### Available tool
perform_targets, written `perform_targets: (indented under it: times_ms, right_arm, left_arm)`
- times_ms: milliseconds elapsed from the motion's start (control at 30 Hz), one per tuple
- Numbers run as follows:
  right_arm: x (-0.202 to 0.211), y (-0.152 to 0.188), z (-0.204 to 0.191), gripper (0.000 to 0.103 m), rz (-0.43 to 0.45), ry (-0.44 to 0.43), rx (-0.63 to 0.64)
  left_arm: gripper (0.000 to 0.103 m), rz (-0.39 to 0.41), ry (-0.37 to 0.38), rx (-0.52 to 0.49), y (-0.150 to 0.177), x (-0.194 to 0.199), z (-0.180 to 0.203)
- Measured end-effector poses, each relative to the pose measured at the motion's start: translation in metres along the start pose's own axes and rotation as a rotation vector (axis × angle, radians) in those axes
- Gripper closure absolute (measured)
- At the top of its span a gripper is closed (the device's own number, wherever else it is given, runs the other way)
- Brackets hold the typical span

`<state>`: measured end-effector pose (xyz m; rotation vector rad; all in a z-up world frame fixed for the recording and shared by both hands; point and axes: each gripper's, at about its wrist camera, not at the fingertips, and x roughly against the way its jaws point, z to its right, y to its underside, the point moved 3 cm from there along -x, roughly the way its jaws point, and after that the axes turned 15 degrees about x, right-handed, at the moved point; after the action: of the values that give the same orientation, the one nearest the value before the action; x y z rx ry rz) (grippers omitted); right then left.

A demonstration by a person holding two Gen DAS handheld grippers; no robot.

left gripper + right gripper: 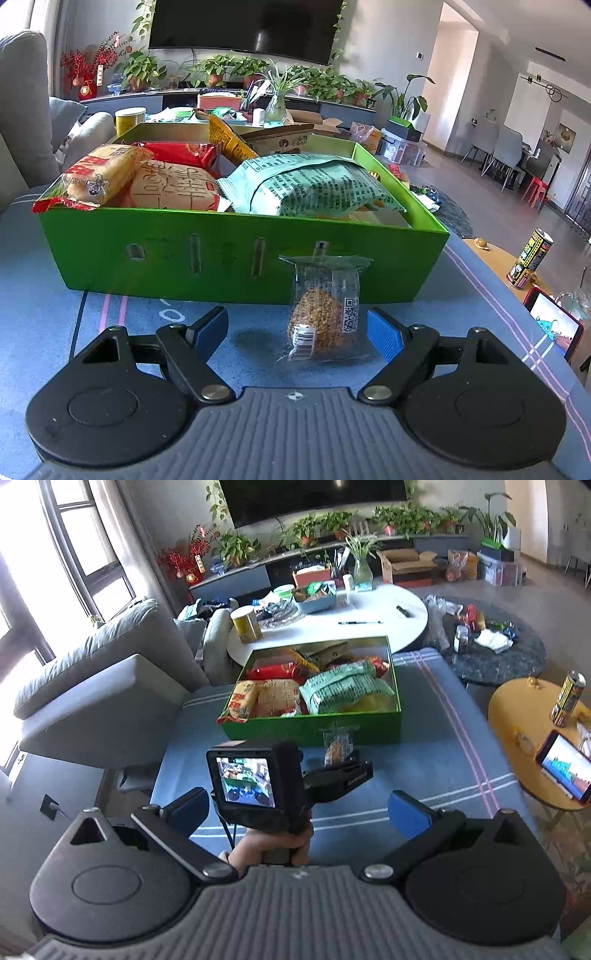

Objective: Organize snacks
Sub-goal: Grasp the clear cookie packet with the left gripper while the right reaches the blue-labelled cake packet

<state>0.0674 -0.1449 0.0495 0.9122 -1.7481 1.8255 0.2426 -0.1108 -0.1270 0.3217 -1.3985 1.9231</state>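
Snack packet (324, 314), clear wrapper with a brown round cake inside, stands on the blue cloth (44, 314) just in front of the green box (147, 236), leaning against or touching its near wall. Left gripper (297, 328) sits low behind it, jaws wide apart; packet is between the blue pads (384, 334) but neither pad touches it, and it sits closer to the right pad. Box is already packed: yellow-red pack (99, 173) near left, pale pack (173, 186) beside it, big mint-green bag (317, 184) on the right, red pack (184, 151) further back. Right gripper (297, 812) hangs higher and nearer, looking down over the person's hand (273, 847) on the left tool; jaws apart, nothing in them. Drink can (530, 258) and phone (567, 771) on the yellow side table (517, 709), far right.
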Motion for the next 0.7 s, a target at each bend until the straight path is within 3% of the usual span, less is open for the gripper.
perform_targets:
  times_ms: [167,500,700]
  right_arm:
    - [-0.009,0.002,-0.005,0.0,-0.025,0.014,0.068]
    - [-0.05,0.033,0.02,0.0,-0.162,0.06,-0.027]
    - [-0.056,0.046,0.029,0.0,-0.187,0.092,-0.044]
  left_arm:
    - [0.023,0.007,-0.004,-0.004,0.0,0.0,0.0]
    - [0.023,0.018,0.0,-0.006,0.002,0.002,0.001]
    - [0.023,0.017,-0.006,-0.008,0.002,0.002,0.002]
